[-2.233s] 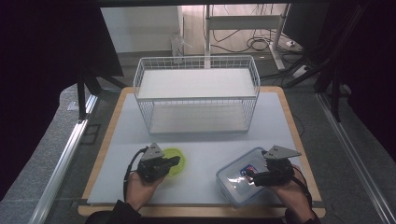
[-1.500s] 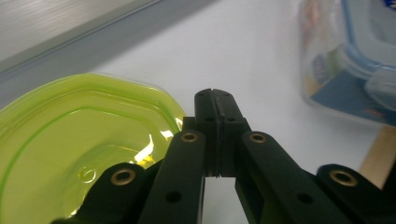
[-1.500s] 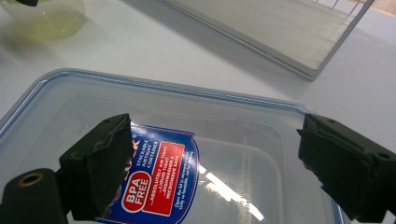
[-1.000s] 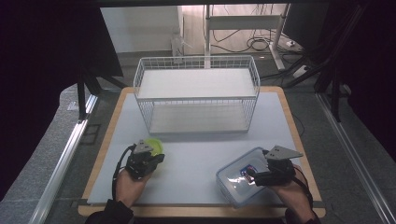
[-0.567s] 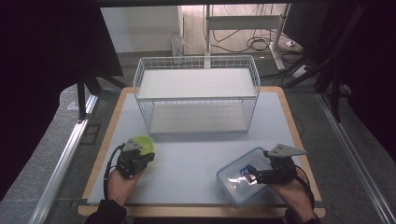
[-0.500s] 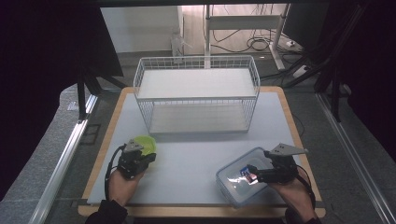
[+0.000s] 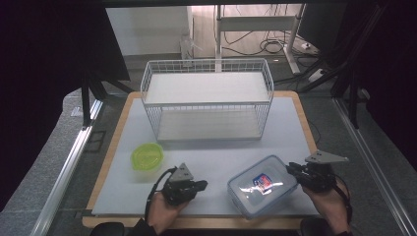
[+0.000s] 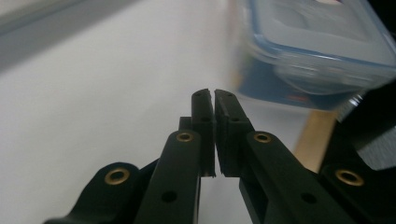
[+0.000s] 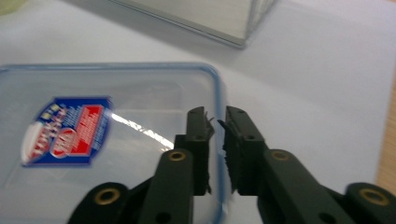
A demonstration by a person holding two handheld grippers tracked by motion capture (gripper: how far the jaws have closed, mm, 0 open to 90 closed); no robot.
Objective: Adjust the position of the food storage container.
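A clear plastic container with a blue-rimmed lid and a red-and-blue label (image 7: 263, 186) (image 9: 93, 140) (image 8: 317, 42) lies near the table's front right. My right gripper (image 7: 291, 170) (image 9: 215, 116) is at its right edge. Its jaws have just been closing and now stand almost together, with the lid's blue rim between them. A round green bowl (image 7: 146, 156) sits on the mat at the left, on its own. To the right of the bowl, my left gripper (image 7: 203, 185) (image 8: 214, 93) is shut on nothing and points toward the container.
A white wire basket rack (image 7: 206, 105) with two shelves stands at the back middle of the grey mat (image 7: 211, 160). The table's wooden border (image 7: 110, 147) frames the mat. Metal rails and cables lie beyond the table.
My left gripper has left the green bowl and moved right toward the container. The bowl stays on the mat at the left. The right gripper remains at the container's right edge.
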